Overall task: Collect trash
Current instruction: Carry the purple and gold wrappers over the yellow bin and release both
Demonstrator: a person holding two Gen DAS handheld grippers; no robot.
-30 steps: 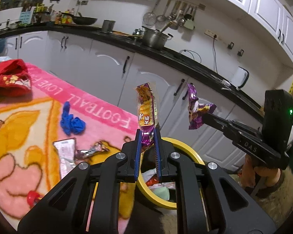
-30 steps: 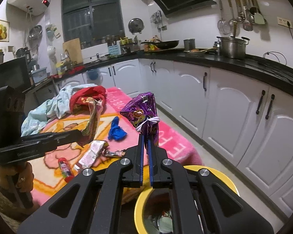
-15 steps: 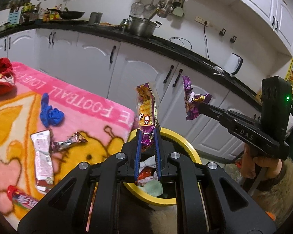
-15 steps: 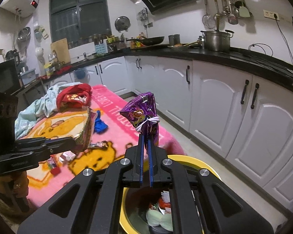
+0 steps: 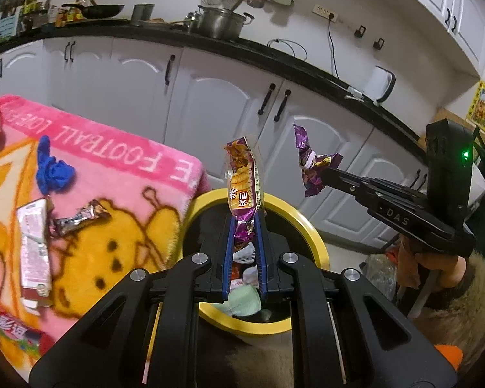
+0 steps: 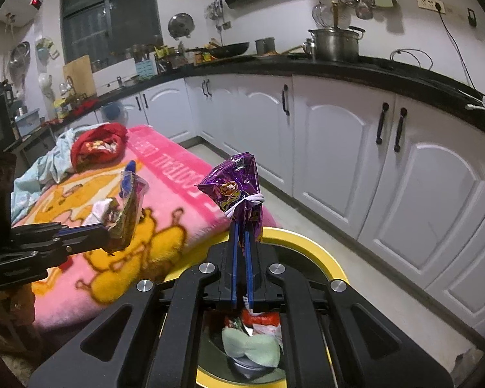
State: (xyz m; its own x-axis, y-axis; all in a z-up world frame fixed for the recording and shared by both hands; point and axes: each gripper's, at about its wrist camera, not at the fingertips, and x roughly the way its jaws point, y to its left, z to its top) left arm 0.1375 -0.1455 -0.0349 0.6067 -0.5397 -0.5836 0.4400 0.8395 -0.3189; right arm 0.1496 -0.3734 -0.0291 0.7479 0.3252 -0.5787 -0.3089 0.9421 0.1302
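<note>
My left gripper (image 5: 245, 223) is shut on an orange and purple snack wrapper (image 5: 242, 184), held upright over the yellow-rimmed trash bin (image 5: 310, 223). My right gripper (image 6: 242, 226) is shut on a purple snack bag (image 6: 234, 190) tied with a white band, also above the bin (image 6: 320, 252). The right gripper shows in the left wrist view (image 5: 323, 171) at the bin's right side; the left gripper shows in the right wrist view (image 6: 113, 229) at the left. The bin holds several pieces of trash, among them a pale green one (image 6: 252, 346).
A pink cartoon blanket (image 5: 119, 161) covers the surface left of the bin. On it lie a white packet (image 5: 34, 242), a twisted foil wrapper (image 5: 77, 220), a blue crumpled item (image 5: 53, 171) and a red wrapper (image 5: 16, 329). White cabinets (image 6: 355, 168) stand behind.
Both grippers have moved toward the bin with their wrappers; the bin now sits larger and more centred under them. Both grips are unchanged.
</note>
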